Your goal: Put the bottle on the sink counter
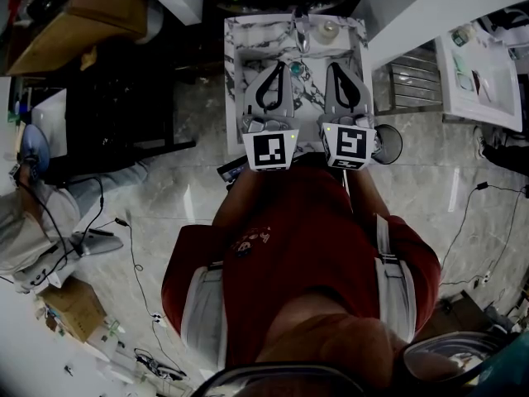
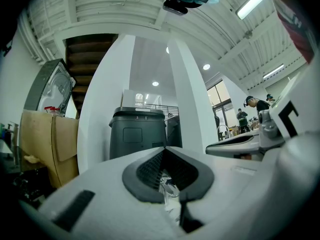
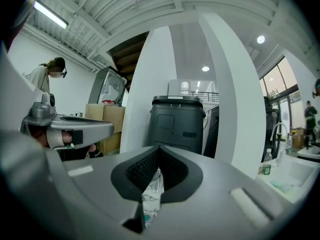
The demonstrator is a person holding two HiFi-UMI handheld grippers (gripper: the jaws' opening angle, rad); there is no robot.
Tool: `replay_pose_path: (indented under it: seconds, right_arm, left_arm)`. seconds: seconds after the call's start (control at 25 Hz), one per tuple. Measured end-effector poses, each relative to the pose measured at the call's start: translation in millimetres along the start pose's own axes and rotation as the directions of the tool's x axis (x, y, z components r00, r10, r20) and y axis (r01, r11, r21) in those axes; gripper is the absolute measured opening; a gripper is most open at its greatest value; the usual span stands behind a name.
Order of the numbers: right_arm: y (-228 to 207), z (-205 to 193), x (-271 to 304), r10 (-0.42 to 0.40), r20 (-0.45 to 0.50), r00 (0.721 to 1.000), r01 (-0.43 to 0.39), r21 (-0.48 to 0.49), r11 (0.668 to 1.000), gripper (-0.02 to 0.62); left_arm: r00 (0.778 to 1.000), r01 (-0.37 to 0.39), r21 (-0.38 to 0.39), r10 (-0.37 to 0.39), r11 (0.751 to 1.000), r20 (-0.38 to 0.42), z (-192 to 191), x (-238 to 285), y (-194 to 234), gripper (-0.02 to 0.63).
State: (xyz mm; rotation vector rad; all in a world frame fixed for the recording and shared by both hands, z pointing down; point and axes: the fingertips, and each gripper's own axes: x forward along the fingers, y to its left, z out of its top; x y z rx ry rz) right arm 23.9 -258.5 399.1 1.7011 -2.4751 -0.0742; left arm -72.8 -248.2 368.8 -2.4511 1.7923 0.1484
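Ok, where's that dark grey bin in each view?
Head view: not visible; beyond the marble sink it is dark.
Left gripper view: dark grey bin at centre, slightly left.
Right gripper view: centre, slightly right.
Shared landmark: the round ceiling light above it.

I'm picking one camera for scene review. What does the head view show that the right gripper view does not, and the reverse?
Only the head view: the person's red shirt, both marker cubes, and the marble sink counter's full outline. Only the right gripper view: the dark bin straight ahead, ceiling lights, and a window at the right. Both: the right gripper, jaws together, with the left gripper beside it.
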Motion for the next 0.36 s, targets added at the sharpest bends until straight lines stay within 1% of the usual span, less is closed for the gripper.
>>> replay_pose_path:
  seconds: [0.24, 0.36]
  right_arm:
    - [-2.5, -0.3, 2.7, 0.002, 0.003, 1.0, -0.002, -0.008, 1.0, 0.002]
    - [-1.1, 0.8, 3.7, -0.001, 0.006, 1.0, 0.001, -0.005, 1.0, 0.002]
  left_arm:
    - [1.0, 0.017, 0.028, -0.016, 0.999, -0.012, -2.5, -1.0, -3.2, 0.002]
    - [1.0, 0.011, 0.028, -0.011, 1.0, -0.011, -4.2, -4.0, -1.1, 0.003]
